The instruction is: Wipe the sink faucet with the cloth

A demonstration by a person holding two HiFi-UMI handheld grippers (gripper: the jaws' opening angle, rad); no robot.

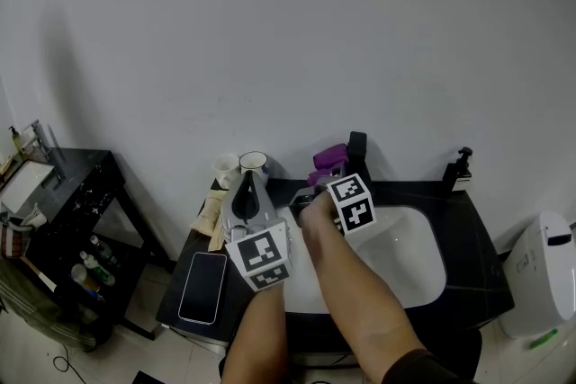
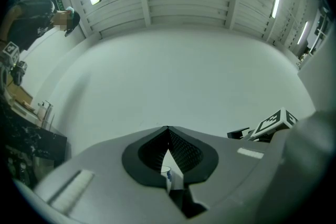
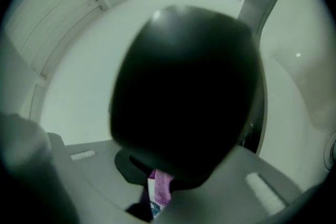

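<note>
The black faucet stands at the back rim of the white sink. A purple cloth is bunched against the faucet's left side, and my right gripper is shut on it. In the right gripper view the faucet's dark head fills the middle, very close, with a strip of purple cloth pinched in my right gripper. My left gripper hovers left of the sink, pointing at the wall. In its own view the left gripper is shut and holds nothing.
Two cups stand at the back left of the black counter. A phone lies on its left end. A black pump bottle sits at the back right. A white bin stands right; a black side table left.
</note>
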